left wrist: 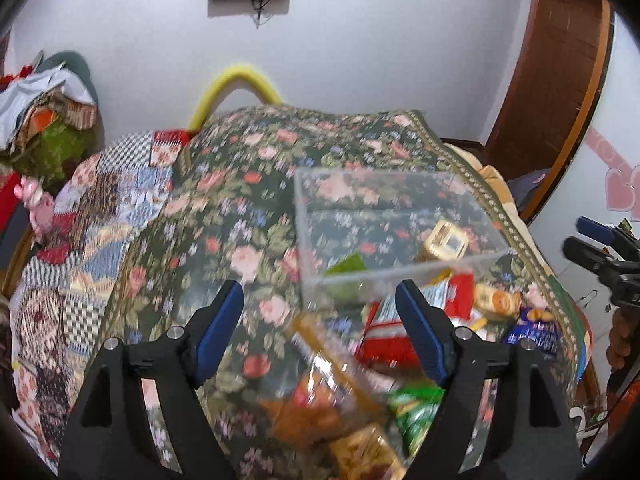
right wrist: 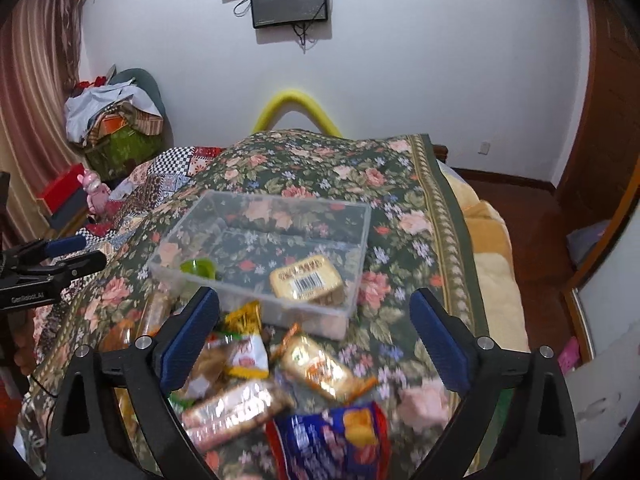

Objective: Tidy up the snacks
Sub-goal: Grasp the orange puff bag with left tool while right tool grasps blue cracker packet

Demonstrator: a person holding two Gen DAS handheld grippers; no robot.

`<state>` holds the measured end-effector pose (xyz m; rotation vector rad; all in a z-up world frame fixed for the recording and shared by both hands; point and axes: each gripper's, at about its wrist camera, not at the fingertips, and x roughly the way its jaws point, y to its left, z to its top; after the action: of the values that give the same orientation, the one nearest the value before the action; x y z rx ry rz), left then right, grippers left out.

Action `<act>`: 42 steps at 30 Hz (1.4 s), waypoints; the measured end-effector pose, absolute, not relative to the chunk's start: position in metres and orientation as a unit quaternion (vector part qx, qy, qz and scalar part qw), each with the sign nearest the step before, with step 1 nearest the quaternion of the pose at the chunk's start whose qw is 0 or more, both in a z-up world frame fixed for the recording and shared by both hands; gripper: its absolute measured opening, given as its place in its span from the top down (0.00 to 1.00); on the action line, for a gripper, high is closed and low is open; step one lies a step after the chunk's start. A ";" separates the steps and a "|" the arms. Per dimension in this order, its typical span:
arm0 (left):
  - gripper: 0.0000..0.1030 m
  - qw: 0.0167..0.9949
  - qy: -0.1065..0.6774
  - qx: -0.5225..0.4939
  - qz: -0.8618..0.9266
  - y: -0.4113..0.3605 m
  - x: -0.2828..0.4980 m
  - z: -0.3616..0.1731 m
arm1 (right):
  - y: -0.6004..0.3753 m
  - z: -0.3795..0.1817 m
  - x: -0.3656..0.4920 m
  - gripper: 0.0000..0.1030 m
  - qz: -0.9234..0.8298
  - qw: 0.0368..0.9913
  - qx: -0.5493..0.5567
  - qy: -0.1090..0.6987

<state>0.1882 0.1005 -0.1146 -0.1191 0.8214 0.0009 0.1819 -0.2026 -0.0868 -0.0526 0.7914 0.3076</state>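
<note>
A clear plastic box (right wrist: pixel 260 200) sits on the floral bedspread. It holds a gold barcoded packet (right wrist: pixel 306 280) and a small green item (right wrist: pixel 198 268). Loose snacks lie in front of it: a gold-wrapped cake (right wrist: pixel 320 368), a long biscuit pack (right wrist: pixel 236 408) and a blue bag (right wrist: pixel 332 440). My right gripper (right wrist: pixel 314 300) hangs open above this pile, nothing between its fingers. My left gripper (left wrist: pixel 318 296) is open too, over an orange bag (left wrist: pixel 320 392), with a red packet (left wrist: pixel 384 336), a green packet (left wrist: pixel 416 404) and the box (left wrist: pixel 304 240) just ahead. The left wrist view is blurred.
The floral bedspread (right wrist: pixel 320 160) ends at a bordered right edge, with a yellow blanket (right wrist: pixel 492 248) and wooden floor beyond. A patchwork quilt (left wrist: pixel 100 208) covers the left side. A yellow padded rail (right wrist: pixel 296 108) and a white wall close the far end.
</note>
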 end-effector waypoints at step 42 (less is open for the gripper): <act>0.21 0.871 0.469 -0.140 -0.035 0.113 0.145 -0.234 | -0.235 -0.181 0.139 0.47 0.123 0.866 0.043 0.483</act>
<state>0.1448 0.1132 -0.2339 -0.2919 0.9815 -0.0727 0.1386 -0.2350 -0.1810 0.0894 1.0117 0.2574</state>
